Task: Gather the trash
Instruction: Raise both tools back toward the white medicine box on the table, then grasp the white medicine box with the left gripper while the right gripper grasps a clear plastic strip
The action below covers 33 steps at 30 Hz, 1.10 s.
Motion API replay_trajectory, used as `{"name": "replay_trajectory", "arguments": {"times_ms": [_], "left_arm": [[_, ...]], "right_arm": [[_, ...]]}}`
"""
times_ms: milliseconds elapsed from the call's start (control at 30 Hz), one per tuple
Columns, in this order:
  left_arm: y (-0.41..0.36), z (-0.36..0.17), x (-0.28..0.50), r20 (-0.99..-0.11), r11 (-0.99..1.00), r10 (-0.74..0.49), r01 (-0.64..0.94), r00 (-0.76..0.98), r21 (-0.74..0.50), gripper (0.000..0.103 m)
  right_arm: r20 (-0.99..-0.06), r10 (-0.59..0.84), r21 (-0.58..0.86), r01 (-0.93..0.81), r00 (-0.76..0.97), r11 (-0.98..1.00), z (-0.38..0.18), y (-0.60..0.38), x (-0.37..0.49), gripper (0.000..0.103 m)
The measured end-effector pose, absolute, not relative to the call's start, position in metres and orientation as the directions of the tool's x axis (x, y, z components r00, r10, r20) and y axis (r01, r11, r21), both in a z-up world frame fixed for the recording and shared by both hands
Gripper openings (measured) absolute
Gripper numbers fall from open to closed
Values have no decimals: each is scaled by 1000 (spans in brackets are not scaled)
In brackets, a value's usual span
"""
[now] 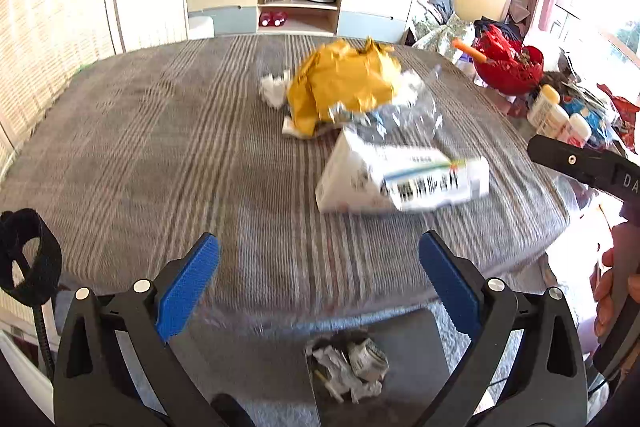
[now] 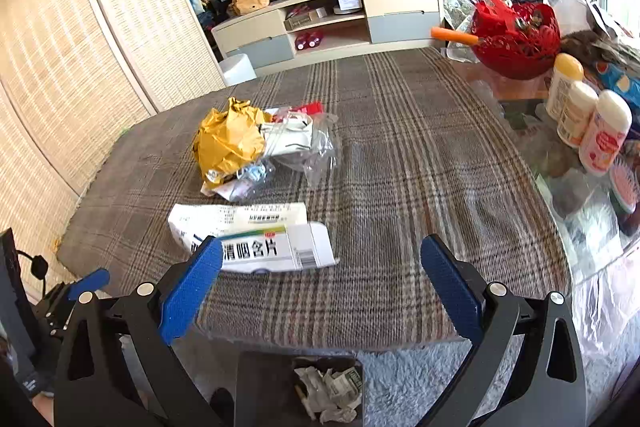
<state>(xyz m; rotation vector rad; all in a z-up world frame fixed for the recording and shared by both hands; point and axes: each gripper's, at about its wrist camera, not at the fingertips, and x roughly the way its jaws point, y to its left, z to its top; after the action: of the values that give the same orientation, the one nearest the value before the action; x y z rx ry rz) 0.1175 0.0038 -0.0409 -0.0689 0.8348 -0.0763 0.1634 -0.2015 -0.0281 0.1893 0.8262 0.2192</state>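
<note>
Crumpled paper (image 2: 330, 389) fills the bin (image 2: 264, 383); flattened carton (image 2: 256, 239) lies on plaid cloth (image 2: 420, 187).

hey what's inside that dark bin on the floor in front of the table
Crumpled white paper scraps and a printed wad lie in the dark bin below the table edge. Whatever sits beneath that top layer is covered, and the tongs' frame cuts off part of the bin.

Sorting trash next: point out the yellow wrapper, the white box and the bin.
yellow wrapper (image 2: 228, 143), right wrist view, its crumpled middle
white box (image 2: 256, 239), right wrist view, printed top face
bin (image 2: 264, 387), right wrist view, dark left wall
</note>
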Motion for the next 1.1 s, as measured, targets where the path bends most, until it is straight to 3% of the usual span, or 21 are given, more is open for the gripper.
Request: {"name": "replay_trajectory", "arguments": {"times_ms": [167,633,800,933,1033,1100], "left_arm": [[-2,-37,155,-738,996,-85,49,670,-71,95],[-19,-60,200,-768,998,-50,56,638,-18,90],[-19,-65,206,-779,997,-75,63,623,-46,85],[-19,-68,211,-790,996,-93,64,606,-67,74],[-18,-72,213,-800,995,-100,63,591,-78,66],[-18,-74,214,-805,994,-108,68,583,-85,65]], "right_arm": [[-735,237,210,-118,635,970,-29,-188,203,100],[-754,295,296,-98,587,950,-50,-166,266,98],[-754,333,340,-97,567,936,-57,-165,275,71],[-749,347,355,-100,565,929,-62,-162,281,59],[-749,353,356,-109,561,928,-64,-156,285,57],[-753,350,345,-117,557,931,-65,-152,287,53]]}}
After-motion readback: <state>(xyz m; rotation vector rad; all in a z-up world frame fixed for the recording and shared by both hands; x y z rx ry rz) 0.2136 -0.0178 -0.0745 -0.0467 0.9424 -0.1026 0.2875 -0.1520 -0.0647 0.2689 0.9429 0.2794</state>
